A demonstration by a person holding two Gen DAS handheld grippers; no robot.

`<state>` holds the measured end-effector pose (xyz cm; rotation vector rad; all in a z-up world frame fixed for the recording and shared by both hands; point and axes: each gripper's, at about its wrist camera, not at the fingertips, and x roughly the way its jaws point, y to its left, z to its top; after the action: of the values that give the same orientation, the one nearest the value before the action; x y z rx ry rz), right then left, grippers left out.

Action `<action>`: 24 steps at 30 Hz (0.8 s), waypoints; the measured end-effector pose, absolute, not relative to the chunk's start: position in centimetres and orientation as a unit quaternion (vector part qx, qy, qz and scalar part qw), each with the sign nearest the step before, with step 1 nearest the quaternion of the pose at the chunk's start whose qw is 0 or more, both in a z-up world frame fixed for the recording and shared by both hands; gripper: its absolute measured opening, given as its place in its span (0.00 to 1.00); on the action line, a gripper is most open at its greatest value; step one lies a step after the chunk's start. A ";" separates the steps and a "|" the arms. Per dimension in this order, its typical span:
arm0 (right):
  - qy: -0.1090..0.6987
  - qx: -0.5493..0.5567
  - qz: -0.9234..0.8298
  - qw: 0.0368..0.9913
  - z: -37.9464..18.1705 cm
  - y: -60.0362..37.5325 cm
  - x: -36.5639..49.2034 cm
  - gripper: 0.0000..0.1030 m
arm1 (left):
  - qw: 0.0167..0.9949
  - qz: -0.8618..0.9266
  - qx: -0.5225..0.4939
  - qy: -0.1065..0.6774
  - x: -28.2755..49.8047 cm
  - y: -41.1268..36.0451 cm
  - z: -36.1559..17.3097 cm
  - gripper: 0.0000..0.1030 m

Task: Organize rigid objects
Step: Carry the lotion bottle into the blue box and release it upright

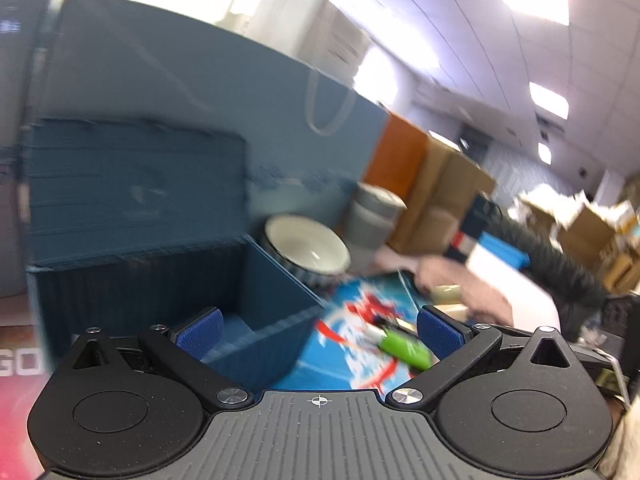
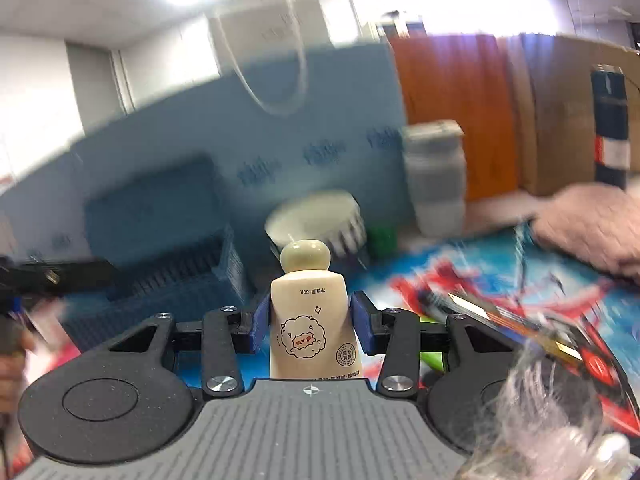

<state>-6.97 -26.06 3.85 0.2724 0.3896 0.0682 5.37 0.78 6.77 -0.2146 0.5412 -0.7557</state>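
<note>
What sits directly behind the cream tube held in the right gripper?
Behind the cream tube with a sheep drawing sits a white ceramic bowl, in front of a large blue paper bag. The tube's cap hides the bowl's lower front.

Office or storeroom: panelled ceiling [image 1: 460, 20] with light panels [image 1: 548, 100], stacked cardboard boxes [image 1: 440, 200], blue partition [image 1: 200, 92].

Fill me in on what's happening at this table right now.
A person is tidying small items with two handheld tongs. The right tongs are clamped on a cream tube with a sheep drawing, cap pointing away. The left tongs are open and empty, above the edge of an open blue box. A green marker lies on the colourful mat, and a white bowl sits behind.
</note>
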 end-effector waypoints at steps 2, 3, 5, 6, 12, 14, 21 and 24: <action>0.169 0.139 0.048 0.975 5.1 -25.2 -6.3 0.39 | 0.895 -0.346 -0.121 0.255 5.9 2.2 7.1 1.00; 0.157 0.141 0.054 0.976 5.7 -24.7 -5.8 0.39 | 0.897 -0.338 -0.129 0.253 6.2 2.9 7.3 1.00; 0.134 0.148 0.069 0.977 6.8 -23.5 -4.8 0.39 | 0.900 -0.324 -0.146 0.254 6.8 4.2 7.4 1.00; 0.124 0.152 0.077 0.978 7.3 -22.9 -4.2 0.39 | 0.901 -0.317 -0.152 0.254 7.1 4.8 7.5 1.00; 0.088 0.129 0.110 0.982 7.9 -18.1 -0.3 0.39 | 0.901 -0.286 -0.201 0.257 8.7 7.7 7.2 1.00; 0.085 0.106 0.111 0.985 7.3 -16.2 0.9 0.39 | 0.902 -0.278 -0.210 0.256 9.0 8.6 7.1 1.00; 0.091 -0.010 0.102 0.991 3.7 -11.5 3.9 0.39 | 0.901 -0.262 -0.236 0.254 9.6 10.3 7.0 1.00; 0.103 -0.080 0.112 0.985 1.9 -10.0 4.1 0.39 | 0.898 -0.262 -0.240 0.258 10.1 10.3 6.8 1.00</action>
<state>4.07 -9.99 1.90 -0.1607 0.2076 0.2253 10.09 10.34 6.78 -0.4967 0.5337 -0.5432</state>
